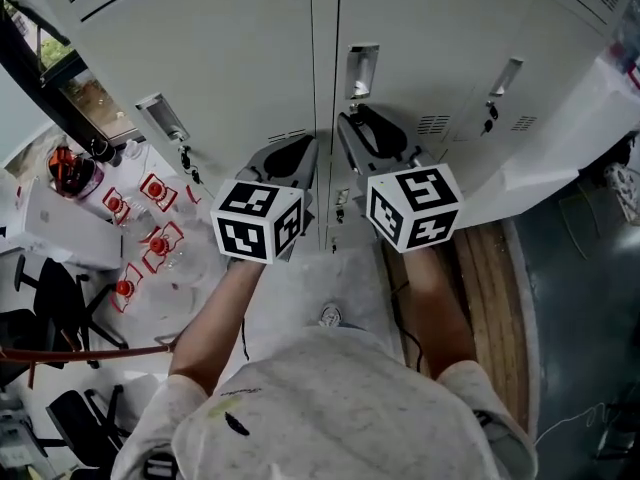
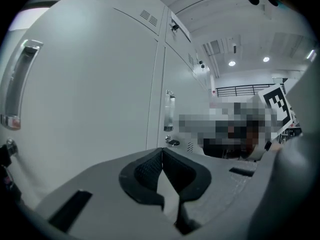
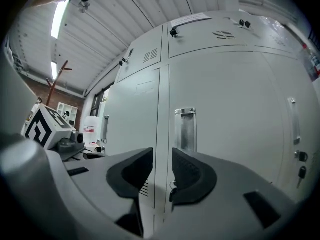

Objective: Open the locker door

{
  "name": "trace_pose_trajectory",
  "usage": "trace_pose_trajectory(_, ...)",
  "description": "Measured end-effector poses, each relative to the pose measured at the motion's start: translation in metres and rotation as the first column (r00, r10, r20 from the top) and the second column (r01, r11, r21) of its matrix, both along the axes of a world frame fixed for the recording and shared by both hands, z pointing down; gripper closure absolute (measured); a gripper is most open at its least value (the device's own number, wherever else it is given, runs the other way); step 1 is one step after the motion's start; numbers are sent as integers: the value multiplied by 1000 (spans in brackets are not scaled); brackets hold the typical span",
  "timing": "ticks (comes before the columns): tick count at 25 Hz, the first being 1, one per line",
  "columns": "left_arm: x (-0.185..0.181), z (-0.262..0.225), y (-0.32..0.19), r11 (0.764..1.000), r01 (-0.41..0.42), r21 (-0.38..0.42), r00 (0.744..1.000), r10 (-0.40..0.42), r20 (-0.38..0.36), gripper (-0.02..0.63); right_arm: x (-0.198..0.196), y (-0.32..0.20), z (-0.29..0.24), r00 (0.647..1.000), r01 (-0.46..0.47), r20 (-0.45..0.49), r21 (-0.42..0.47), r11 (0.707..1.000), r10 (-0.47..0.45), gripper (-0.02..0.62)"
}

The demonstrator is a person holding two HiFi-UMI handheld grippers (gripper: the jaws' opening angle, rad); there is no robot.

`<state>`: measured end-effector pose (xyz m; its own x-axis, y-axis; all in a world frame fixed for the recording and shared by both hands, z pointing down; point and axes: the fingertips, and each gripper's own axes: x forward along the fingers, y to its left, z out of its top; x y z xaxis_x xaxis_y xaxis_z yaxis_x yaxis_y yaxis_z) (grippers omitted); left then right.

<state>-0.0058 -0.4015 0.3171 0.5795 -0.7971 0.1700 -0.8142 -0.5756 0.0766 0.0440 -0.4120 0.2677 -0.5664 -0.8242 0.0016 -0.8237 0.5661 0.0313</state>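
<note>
A row of white lockers fills the views. The middle locker door (image 1: 430, 28) (image 3: 230, 134) has a recessed metal handle (image 1: 361, 71) (image 3: 185, 128) just right of its seam, with a key in the lock (image 1: 341, 208) below it. My right gripper (image 1: 356, 133) (image 3: 162, 154) stands open close in front of that door. Its jaws are apart with nothing between them, and the handle sits just above the right jaw. My left gripper (image 1: 298, 153) (image 2: 161, 152) is shut and empty beside it, facing the neighbouring door (image 2: 90, 84).
The left locker's handle (image 1: 162, 118) and the right locker's handle (image 1: 505, 76) flank the middle door. Bottles with red caps (image 1: 150, 243) stand on a white table at the left, with black chairs (image 1: 50, 288) near it. A wooden board (image 1: 495, 298) lies at the right.
</note>
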Motion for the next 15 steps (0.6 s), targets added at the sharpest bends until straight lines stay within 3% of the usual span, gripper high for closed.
trace_pose_trajectory(15, -1, 1, -26, 999, 51, -13, 999, -51, -5, 598, -1, -45, -11, 999, 41, 10, 17, 999, -42, 471)
